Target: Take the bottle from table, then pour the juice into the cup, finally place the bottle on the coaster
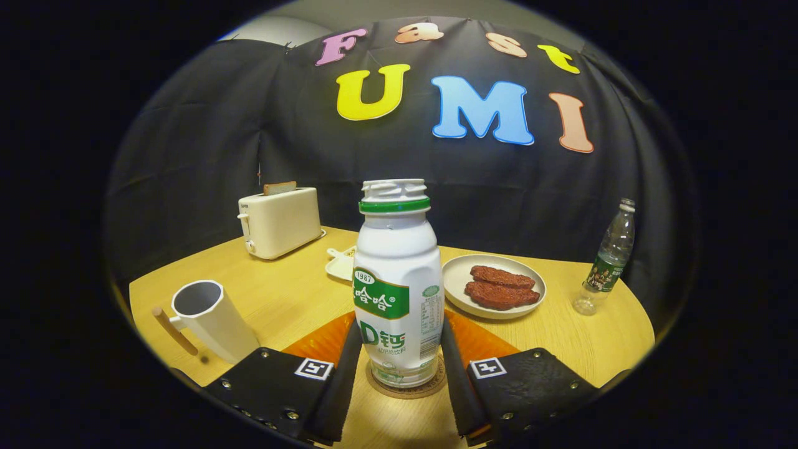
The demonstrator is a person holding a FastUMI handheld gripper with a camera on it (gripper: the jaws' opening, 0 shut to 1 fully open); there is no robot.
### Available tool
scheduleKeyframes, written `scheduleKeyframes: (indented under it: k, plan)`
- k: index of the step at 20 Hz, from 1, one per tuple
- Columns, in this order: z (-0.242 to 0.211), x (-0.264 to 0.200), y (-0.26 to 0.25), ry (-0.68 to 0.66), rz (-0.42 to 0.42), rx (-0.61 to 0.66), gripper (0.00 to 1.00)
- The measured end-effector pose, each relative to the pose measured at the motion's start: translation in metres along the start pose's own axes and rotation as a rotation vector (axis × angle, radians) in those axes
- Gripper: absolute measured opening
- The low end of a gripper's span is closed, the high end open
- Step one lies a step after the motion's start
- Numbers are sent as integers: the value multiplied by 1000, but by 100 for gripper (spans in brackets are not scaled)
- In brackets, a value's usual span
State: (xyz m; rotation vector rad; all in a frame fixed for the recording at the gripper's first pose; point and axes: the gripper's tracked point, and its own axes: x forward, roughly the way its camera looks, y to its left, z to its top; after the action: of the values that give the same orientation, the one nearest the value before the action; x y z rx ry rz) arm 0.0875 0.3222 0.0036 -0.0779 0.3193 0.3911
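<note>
The bottle (pixel 398 293) stands upright on a round coaster (pixel 406 388) on the wooden counter (pixel 287 299), directly between the two fingers of the tongs (pixel 399 365). The fingers flank its lower body closely on either side, but whether they actually press on the plastic or stand a hair off it cannot be told from this view. The bottle has no cap; its open neck with a green ring sits at the top. Off to one side of the fingers stands a white cup (pixel 209 319) with a wooden handle, its mouth open and facing up; no liquid can be made out inside. Beyond the bottle lie a plate (pixel 494 285) with two brownish slabs of food, a toaster (pixel 280 221) with a slice in its slot, a small white dish (pixel 341 263), and a clear water bottle (pixel 608 259) well apart near the cloth wall. An orange mat (pixel 324 340) shows behind the coaster. The bottle looks like thin, smooth plastic with a glossy label, so it is likely light, a little slippery and apt to dent under a hard squeeze; the straight labelled section low on the body seems the surest place to hold, below the rounded shoulder. Being uncapped, it must stay upright except over the cup.
</note>
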Motion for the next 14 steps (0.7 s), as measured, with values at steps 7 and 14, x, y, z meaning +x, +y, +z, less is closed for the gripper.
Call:
scheduleKeyframes:
  k: [7,14]
  plan:
    - [-8,3,-1,-8,4,34,65]
    - [-14,-2,-4,-46,12,96,65]
